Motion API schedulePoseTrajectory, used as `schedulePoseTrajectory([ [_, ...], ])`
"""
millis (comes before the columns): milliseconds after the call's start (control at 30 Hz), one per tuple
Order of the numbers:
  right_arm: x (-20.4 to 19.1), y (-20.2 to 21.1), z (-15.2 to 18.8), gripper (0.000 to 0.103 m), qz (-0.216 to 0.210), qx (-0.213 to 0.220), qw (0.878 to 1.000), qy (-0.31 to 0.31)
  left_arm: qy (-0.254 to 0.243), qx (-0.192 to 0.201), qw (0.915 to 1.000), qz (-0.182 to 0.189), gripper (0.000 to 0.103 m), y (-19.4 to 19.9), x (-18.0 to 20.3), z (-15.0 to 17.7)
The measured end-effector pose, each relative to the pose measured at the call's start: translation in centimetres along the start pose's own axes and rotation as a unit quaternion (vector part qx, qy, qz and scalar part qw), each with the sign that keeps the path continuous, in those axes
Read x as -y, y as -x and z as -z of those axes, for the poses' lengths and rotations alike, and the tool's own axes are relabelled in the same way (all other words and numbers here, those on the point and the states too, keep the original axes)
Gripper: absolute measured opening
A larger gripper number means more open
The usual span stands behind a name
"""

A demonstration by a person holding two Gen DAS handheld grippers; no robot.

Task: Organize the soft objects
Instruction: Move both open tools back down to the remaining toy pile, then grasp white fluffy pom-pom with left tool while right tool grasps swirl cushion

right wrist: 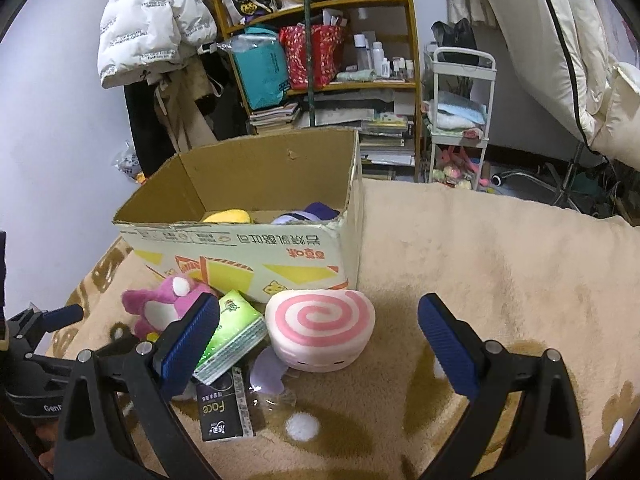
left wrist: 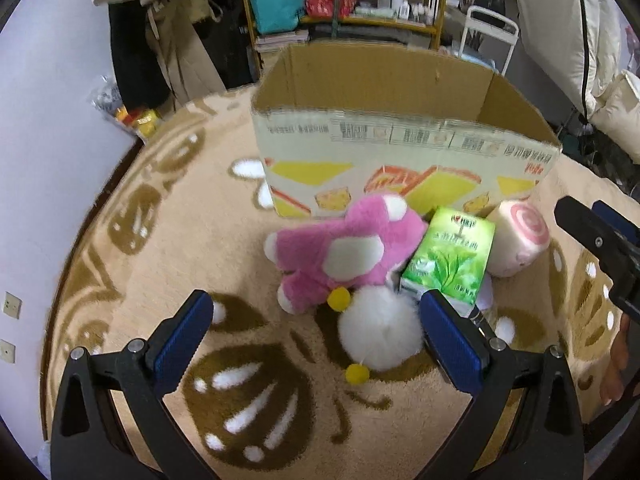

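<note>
A pink and white plush toy [left wrist: 344, 252] lies on the carpet in front of an open cardboard box [left wrist: 400, 152]; it also shows in the right wrist view [right wrist: 160, 308]. A white pompom with yellow balls [left wrist: 380, 332] lies just ahead of my open, empty left gripper [left wrist: 316, 332]. A pink swirl roll plush [right wrist: 320, 328] lies beside the box [right wrist: 248, 256], between the fingers of my open, empty right gripper [right wrist: 320, 340]; it also shows in the left wrist view [left wrist: 516, 240]. A yellow plush [right wrist: 228, 216] and a purple one [right wrist: 304, 214] lie inside the box.
A green tissue pack [left wrist: 448, 256] [right wrist: 232, 332] leans between the two plush toys. A black Face packet [right wrist: 226, 404] and a plastic wrapper [right wrist: 272, 376] lie on the beige carpet [right wrist: 480, 260]. A cluttered shelf [right wrist: 320, 80] and white cart [right wrist: 460, 120] stand behind.
</note>
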State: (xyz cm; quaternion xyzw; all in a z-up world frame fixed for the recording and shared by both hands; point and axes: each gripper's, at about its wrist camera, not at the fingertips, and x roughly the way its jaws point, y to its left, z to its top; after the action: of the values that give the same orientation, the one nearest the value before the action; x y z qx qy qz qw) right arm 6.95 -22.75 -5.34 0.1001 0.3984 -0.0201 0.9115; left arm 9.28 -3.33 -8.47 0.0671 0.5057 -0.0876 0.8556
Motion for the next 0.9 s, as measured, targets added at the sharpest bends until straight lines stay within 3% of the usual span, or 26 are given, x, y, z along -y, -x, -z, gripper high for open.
schedulePoseTrajectory([
  [467,0.7,-3.7,0.4,0.103,0.01,-0.05,0.999,-0.01,0.007,-0.085,0.9957,0.036,0.101,-5.3,0.5,0.0],
  [567,1.1,-4.6,0.4,0.103,0.005,-0.06,0.998,-0.018,0.007,-0.089,0.9951,0.042,0.099,-5.9,0.7,0.0],
  [600,1.1,-4.8,0.4,0.103,0.004,-0.063,0.998,-0.021,0.005,-0.092,0.9949,0.043,0.093,-6.1,0.8,0.1],
  [900,1.4,-6.2,1.0,0.086,-0.017,-0.091,0.995,-0.042,0.008,-0.103,0.9933,0.051,0.084,-5.8,1.9,1.1],
])
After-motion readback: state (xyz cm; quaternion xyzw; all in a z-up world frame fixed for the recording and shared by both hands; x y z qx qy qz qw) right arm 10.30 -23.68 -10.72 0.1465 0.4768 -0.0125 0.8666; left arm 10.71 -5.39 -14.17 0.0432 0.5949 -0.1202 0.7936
